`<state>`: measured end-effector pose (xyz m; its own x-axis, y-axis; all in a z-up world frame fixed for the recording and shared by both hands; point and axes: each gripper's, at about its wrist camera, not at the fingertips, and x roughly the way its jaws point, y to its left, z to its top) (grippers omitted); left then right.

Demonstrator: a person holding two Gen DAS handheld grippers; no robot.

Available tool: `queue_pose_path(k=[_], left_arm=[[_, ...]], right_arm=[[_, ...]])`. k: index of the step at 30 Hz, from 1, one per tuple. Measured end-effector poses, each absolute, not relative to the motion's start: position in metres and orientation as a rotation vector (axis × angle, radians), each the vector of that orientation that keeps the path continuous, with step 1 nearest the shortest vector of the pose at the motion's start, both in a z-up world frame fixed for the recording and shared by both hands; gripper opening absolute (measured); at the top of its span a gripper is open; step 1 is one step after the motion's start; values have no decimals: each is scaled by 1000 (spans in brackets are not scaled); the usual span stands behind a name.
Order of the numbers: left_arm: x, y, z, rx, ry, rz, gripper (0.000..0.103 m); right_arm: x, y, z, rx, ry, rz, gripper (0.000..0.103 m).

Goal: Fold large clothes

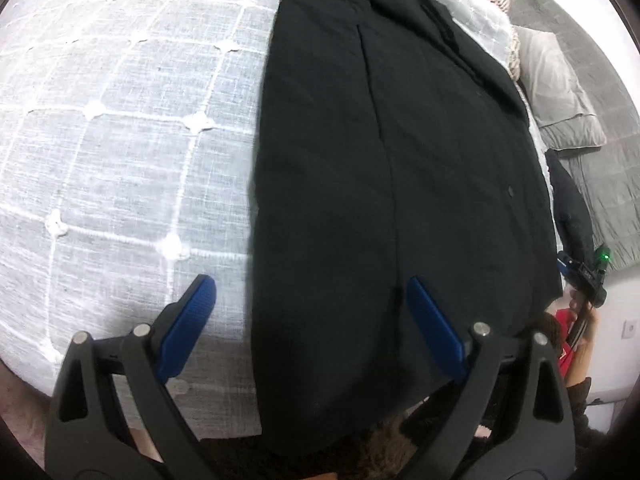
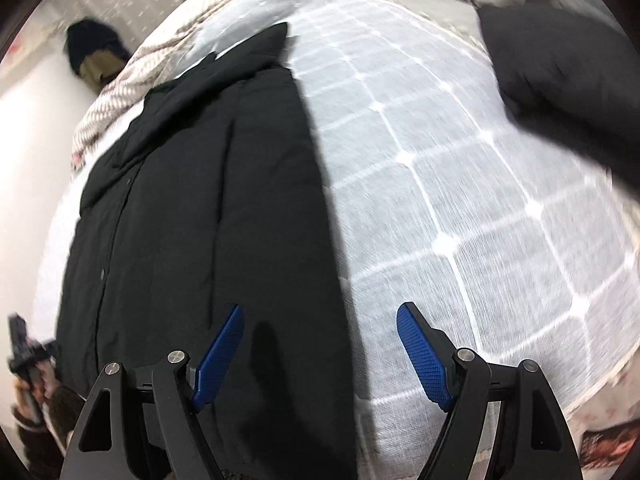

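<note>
Our left gripper (image 1: 310, 300) hangs open above the near end of a black coat (image 1: 400, 160), one blue finger over the coat and the other over the white bedspread (image 1: 120, 140) beside it, so the coat's left edge runs between them. Our right gripper (image 2: 320, 328) is open too and holds nothing; it straddles the coat's right edge in the same way. The coat lies flat along the bed as a long narrow panel (the sides look already folded in, though we cannot be sure), its collar at the far end. A dark cushion (image 2: 560, 80) sits well apart to the right. We judge this the approach to the hem. Next, each gripper must drop onto its near corner, pinch all layers, and carry the hem toward the collar.
</note>
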<state>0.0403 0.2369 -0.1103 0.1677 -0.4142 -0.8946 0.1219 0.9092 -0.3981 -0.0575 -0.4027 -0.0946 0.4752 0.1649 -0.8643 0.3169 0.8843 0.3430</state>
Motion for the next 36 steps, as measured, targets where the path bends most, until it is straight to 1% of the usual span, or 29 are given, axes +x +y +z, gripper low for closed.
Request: queue_pose_path(k=[5,6,8,10,11,13,15,16,18,20,24,31,36], left_arm=[[29,236,-114,-347,1336,-484,95],[27,234,-114,-374,1342,-522,91],[26,232,-114,-429,1353,-566,90],[27,228,-116,-458,1361,-585,85],[27,228,-117,-458,1365,-569,81],[29,232,-116,-472,1367,-545,68],[27,238,-119,-489,1372,-524,41],[26,238,-119,-481,1364,-503,31],[21,242,-113,-497,1322,-503,15],[16,241,-97,-509,1258,-516,11],[0,240,-42,-552,1067,-608,8],[-34,249,35,-582,866,-728,7],[-69,285,89,-584,714,-777,7]], right_arm=[[-64,-401,-105,593,1043,-7,82],[-65,-397,-106,602,1041,18,82],[-65,-390,-109,647,1041,97,82],[-63,-382,-113,695,1046,171,81],[-62,-380,-114,704,1045,184,78],[-61,-377,-117,754,1043,226,60],[-60,-377,-123,830,1050,272,27],[-61,-377,-122,841,1043,276,21],[-64,-375,-113,854,994,300,15],[-71,-370,-95,836,915,329,13],[-79,-352,-40,758,765,387,12],[-108,-317,40,615,600,476,11],[-149,-312,105,548,480,496,11]])
